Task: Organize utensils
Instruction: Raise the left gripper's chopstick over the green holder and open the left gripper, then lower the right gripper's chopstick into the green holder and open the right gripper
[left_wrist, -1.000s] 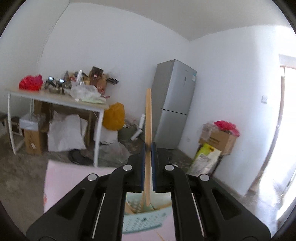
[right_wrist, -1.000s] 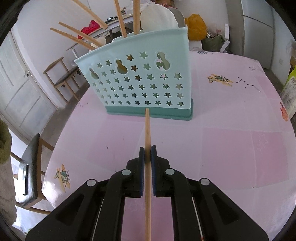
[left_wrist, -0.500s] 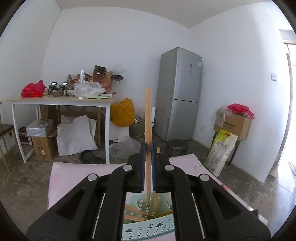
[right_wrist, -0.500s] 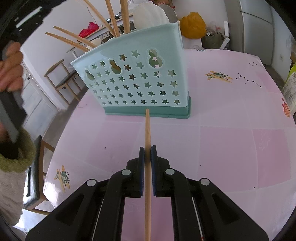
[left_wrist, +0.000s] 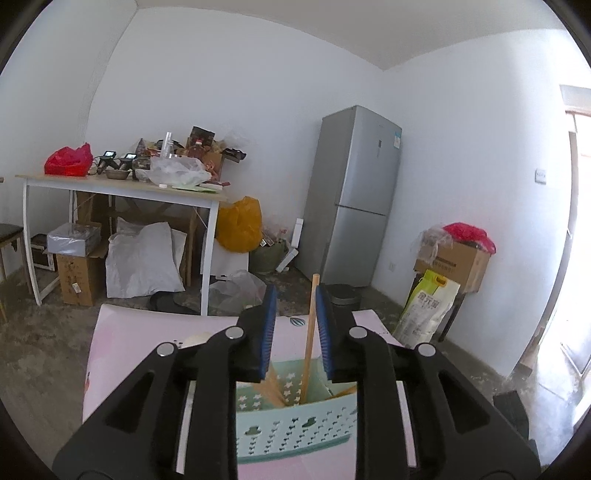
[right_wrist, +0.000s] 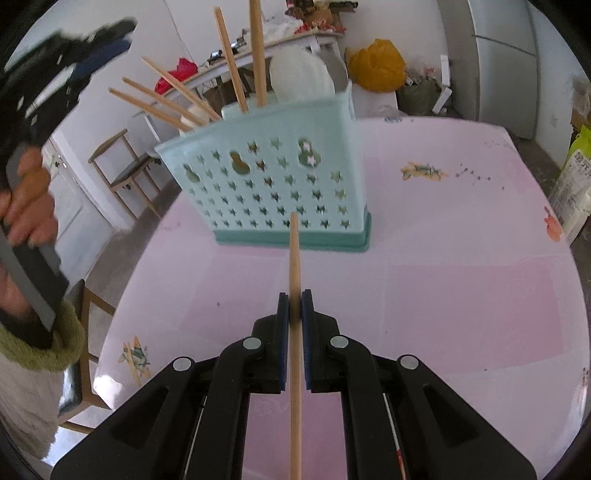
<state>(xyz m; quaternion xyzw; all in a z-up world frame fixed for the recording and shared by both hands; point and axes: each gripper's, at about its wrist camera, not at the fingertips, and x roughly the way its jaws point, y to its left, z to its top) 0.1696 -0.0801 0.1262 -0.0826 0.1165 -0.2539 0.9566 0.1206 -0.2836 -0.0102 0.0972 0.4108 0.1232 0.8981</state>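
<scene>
A mint-green star-holed utensil holder (right_wrist: 280, 184) stands on the pink table (right_wrist: 443, 277) with several wooden chopsticks (right_wrist: 229, 66) and a white spoon (right_wrist: 303, 77) in it. My left gripper (left_wrist: 295, 325) hovers just above the holder (left_wrist: 295, 428). Its jaws are opening, and a chopstick (left_wrist: 309, 332) stands loose between them with its lower end inside the holder. In the right wrist view the left gripper (right_wrist: 74, 55) is a blur at top left, held by a hand (right_wrist: 26, 206). My right gripper (right_wrist: 294, 306) is shut on another chopstick (right_wrist: 294, 258) that points at the holder's base.
A wooden chair (right_wrist: 122, 166) stands beyond the table's left edge. Across the room are a cluttered white side table (left_wrist: 122, 188), a grey fridge (left_wrist: 354, 195), bags and cardboard boxes (left_wrist: 454, 262). Bare pink tabletop lies to the holder's right.
The left gripper came down over the holder, its jaws parted, and the chopstick it gripped dropped lower into the holder. The right gripper kept still with its chopstick.
</scene>
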